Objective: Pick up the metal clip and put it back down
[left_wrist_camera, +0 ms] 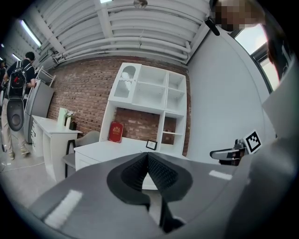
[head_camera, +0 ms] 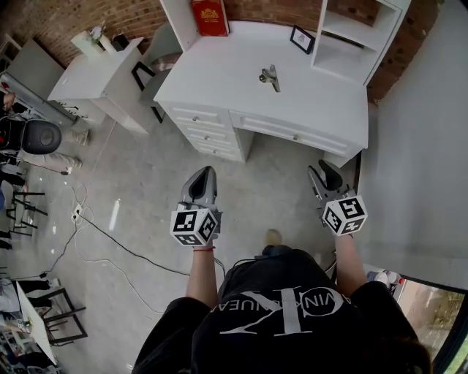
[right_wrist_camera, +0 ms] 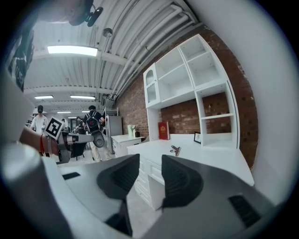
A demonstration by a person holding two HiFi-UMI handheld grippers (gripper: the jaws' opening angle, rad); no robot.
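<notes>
The head view alone gave the layout: the metal clip (head_camera: 269, 77) lay on the white counter (head_camera: 212, 80), right of its middle, with bare top all round it. It was apart from the red book (head_camera: 210, 16) and the small picture frame (head_camera: 302, 39) at the back. Both grippers hung over the concrete floor (head_camera: 270, 190), short of the counter's drawer front and well apart from the clip. The left gripper (head_camera: 204, 172) had its fingers (left_wrist_camera: 135, 172) pressed together at the tips with nothing between them. Its own view showed the book, the frame and the shelf unit (left_wrist_camera: 149, 98), but the clip could not be made out there. The right gripper (head_camera: 322, 168) had its fingers (right_wrist_camera: 180, 179) moderately apart and empty, and its own view showed the clip small on the counter beyond them. Open floor lay ahead up to the counter's front edge. A grey wall (head_camera: 424, 146) ran near on the right, and cables (head_camera: 110, 241) trailed on the floor to the left.
</notes>
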